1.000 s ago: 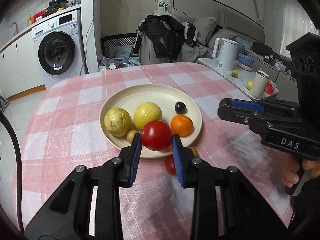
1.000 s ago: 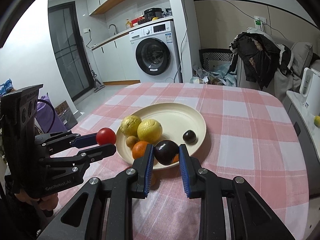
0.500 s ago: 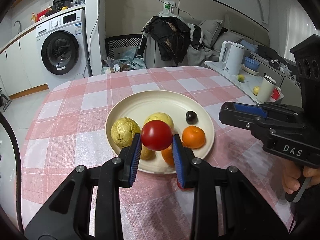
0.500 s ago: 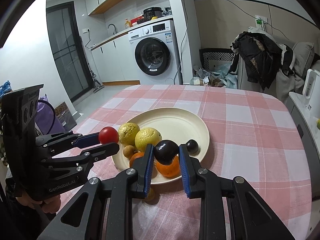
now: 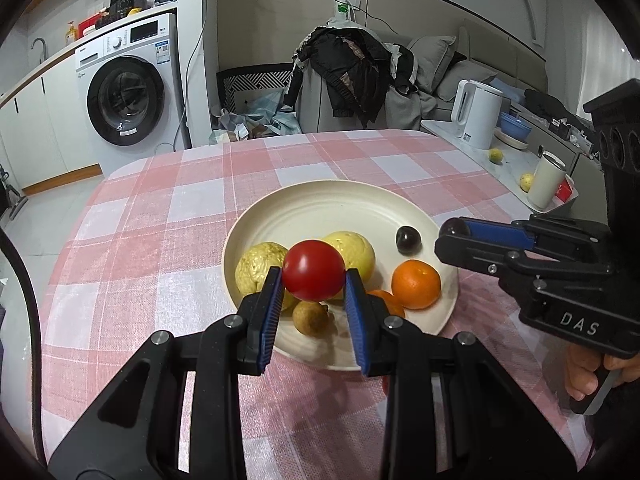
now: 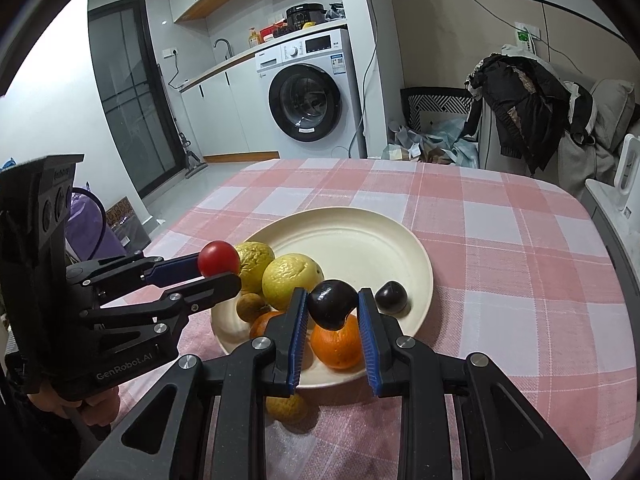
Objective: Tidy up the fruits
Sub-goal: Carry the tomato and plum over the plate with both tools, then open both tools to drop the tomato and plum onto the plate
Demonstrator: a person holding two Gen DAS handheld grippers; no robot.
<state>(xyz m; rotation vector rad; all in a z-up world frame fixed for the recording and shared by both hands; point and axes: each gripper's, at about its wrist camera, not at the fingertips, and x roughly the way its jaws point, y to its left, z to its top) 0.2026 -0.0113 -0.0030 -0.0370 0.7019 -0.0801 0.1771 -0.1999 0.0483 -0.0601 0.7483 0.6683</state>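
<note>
Red tomato point(image 5: 313, 269) pinched in left claw point(image 5: 313, 300), held above plate point(image 5: 320, 208) | dark plum point(image 6: 331, 304) pinched in right claw point(image 6: 331, 332), over orange point(image 6: 338, 346) | beyond: two yellow citrus, second plum already on plate | risk: smooth round fruit dropped onto the pile rolls off onto worktop point(image 6: 500, 240)

My left gripper point(image 5: 314, 304) covers the near halves of both yellow fruits on the plate point(image 5: 344, 208), plus most of a second orange point(image 5: 386, 304) behind its right finger. Red fruit point(image 5: 385, 384) just off the plate's near rim: only a sliver shows. In the right view, my right gripper point(image 6: 332, 320) hides the top of the brown fruit point(image 6: 286, 406) below the rim. Washer labels too small to read.
</note>
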